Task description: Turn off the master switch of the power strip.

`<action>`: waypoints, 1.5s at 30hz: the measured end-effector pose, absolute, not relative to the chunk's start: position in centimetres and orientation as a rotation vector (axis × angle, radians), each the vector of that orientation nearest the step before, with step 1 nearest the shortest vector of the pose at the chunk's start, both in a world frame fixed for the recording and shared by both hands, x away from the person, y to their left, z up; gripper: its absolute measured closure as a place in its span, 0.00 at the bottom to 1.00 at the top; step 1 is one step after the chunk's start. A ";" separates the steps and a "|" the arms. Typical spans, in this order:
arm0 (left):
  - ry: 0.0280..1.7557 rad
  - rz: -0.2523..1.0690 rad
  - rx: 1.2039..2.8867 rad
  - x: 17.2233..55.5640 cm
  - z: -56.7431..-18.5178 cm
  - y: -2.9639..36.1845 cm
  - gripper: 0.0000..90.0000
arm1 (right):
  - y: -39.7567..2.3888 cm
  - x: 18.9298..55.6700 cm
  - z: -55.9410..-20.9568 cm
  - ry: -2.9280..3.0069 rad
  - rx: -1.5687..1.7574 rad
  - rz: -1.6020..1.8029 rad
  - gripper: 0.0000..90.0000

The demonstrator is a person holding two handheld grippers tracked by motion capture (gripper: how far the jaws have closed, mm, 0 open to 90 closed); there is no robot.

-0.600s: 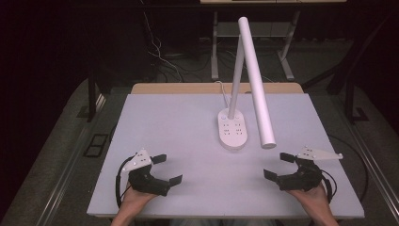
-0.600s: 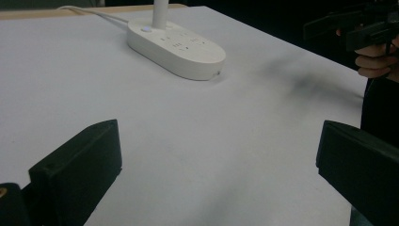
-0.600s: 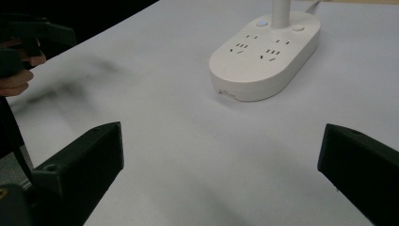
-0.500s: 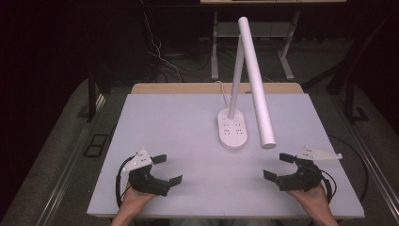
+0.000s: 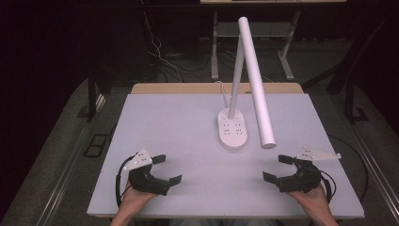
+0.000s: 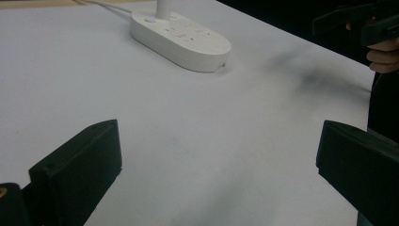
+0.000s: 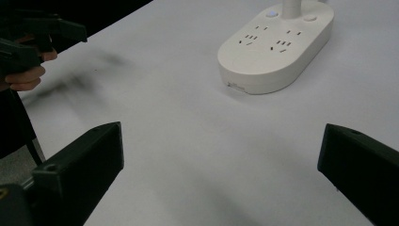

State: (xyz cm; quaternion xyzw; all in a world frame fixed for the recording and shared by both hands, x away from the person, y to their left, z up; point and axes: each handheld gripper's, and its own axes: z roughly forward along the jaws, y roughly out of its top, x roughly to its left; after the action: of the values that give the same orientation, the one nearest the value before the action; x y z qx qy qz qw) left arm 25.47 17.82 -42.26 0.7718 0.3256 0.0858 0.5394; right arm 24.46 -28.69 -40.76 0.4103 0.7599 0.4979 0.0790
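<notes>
Four socket groups legible, right gripper view.

Left gripper and right gripper both gape, empty.

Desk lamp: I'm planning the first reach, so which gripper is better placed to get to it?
Probably the right gripper: the desk lamp stands right of centre, nearer than to the left gripper. Both are open, empty.

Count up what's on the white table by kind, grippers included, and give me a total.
Desk lamp with sockets in its base: 1
Handheld grippers, left gripper and right gripper, both open and holding nothing: 2
Total: 3
</notes>
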 end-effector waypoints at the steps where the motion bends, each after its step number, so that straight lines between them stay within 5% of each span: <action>1: 0.775 0.203 1.838 25.5 -42.3 17.8 0.00 | -28.7 24.5 -40.8 2.276 1.227 1.492 0.00; 45: 0.760 0.182 1.969 28.1 -39.5 15.7 0.00 | -28.8 24.7 -41.2 2.354 1.209 1.444 0.00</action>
State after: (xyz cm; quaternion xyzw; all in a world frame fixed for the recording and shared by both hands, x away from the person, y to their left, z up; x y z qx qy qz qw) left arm 28.06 15.73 -39.51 0.8104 0.3128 0.0750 0.4897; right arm 24.65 -28.76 -41.23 0.4001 0.7793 0.4781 0.0635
